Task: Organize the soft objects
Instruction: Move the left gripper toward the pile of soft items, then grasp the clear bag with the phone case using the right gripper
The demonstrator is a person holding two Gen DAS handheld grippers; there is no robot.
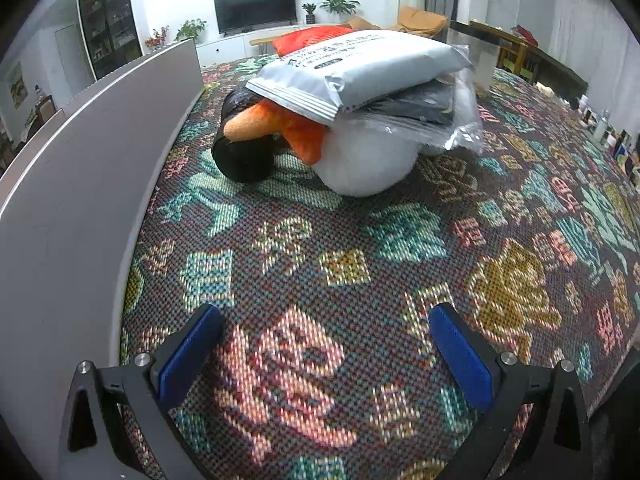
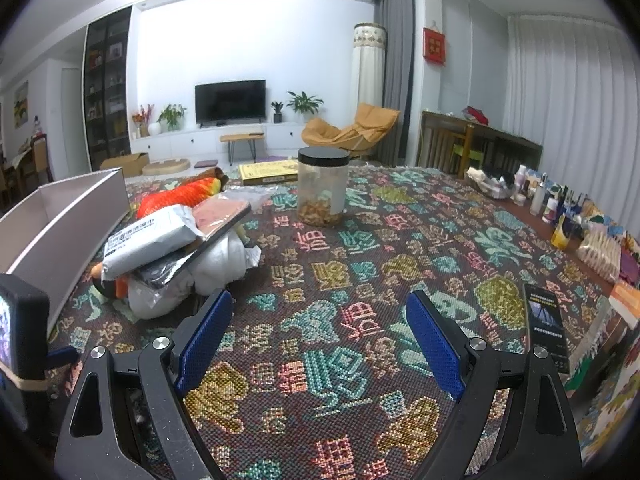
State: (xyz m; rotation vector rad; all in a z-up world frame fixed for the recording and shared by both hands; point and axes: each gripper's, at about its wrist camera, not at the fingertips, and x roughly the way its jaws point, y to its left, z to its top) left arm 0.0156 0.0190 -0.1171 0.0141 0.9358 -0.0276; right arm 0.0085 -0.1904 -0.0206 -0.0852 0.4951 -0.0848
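A pile of soft objects lies on the patterned cloth beside a grey open box [image 1: 80, 184]. It holds a black, white and orange plush toy [image 1: 360, 160], a grey soft package [image 1: 360, 68] on top, a dark flat pack in clear plastic [image 1: 432, 108] and a red-orange plush [image 1: 312, 38] behind. My left gripper [image 1: 324, 340] is open and empty, low over the cloth short of the pile. My right gripper [image 2: 320, 332] is open and empty, with the pile [image 2: 168, 240] to its front left. The grey box also shows in the right wrist view [image 2: 64, 220].
A clear jar with a black lid [image 2: 323, 186] and a yellow flat box [image 2: 268, 172] stand beyond the pile. A black booklet [image 2: 546, 324] lies at the right. Bottles and small items [image 2: 552, 204] line the right edge. The left gripper's body [image 2: 20, 336] is at the lower left.
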